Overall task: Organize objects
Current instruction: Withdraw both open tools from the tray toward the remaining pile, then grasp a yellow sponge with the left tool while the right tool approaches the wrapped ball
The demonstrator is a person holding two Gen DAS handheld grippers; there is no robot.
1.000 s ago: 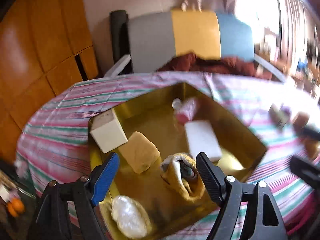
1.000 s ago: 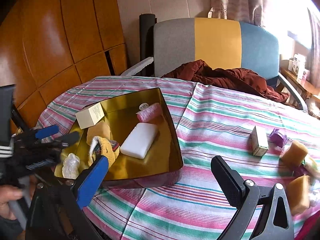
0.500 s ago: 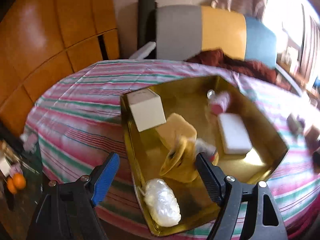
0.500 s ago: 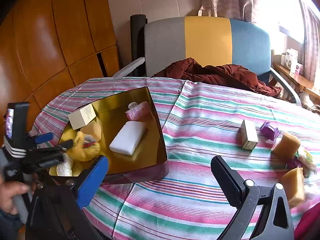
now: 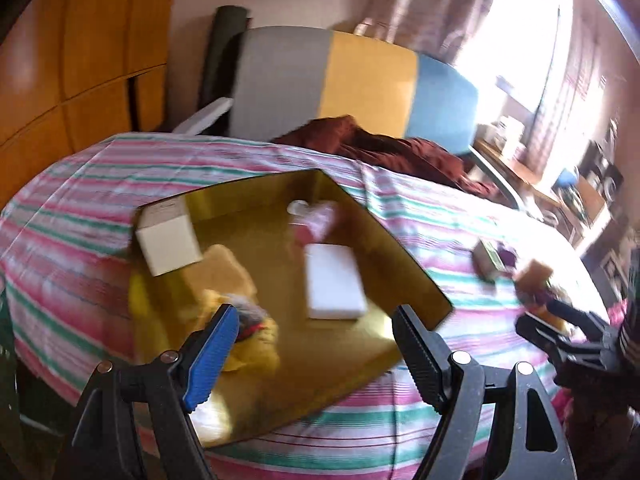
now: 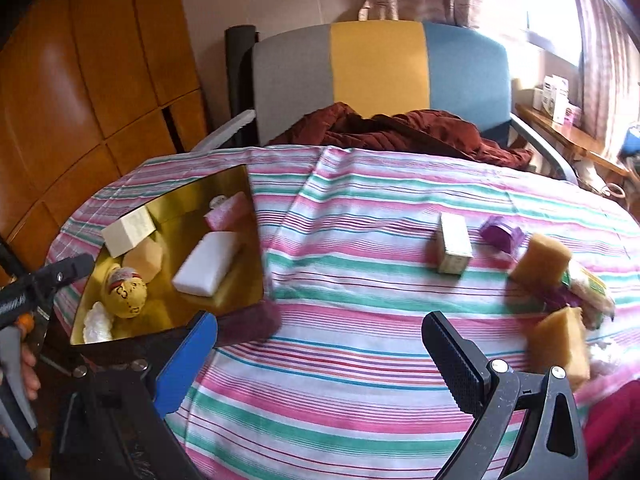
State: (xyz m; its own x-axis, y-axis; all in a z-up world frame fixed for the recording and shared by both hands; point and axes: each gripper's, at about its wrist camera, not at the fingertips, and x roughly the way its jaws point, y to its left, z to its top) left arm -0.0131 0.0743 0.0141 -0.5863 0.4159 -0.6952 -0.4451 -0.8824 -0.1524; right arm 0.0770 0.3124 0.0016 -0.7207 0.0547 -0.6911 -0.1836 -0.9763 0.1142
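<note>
- My left tool (image 5: pixel 314 346) has let go of the yellow knitted toy (image 6: pixel 123 290). A second ago it sat between my fingers; now it lies in the gold tray (image 6: pixel 256 240), beside the tan sponge and the white pouch.
- That tool is apart and empty, backing off over the tray's near edge.
- The tray also holds the cream box (image 6: pixel 129 231), the white block (image 6: pixel 208 262) and the pink roll (image 6: pixel 228 211).
- My right tool (image 6: pixel 320 354) is apart too, holding nothing, over the striped table (image 6: pixel 360 380).
- I judge one more item sorted. The small carton (image 6: pixel 454 242), the purple piece (image 6: pixel 502 234) and two sponges (image 6: pixel 540 260) wait at the table's right side.
- Next grab probably falls to my right tool, which is closer.
</note>
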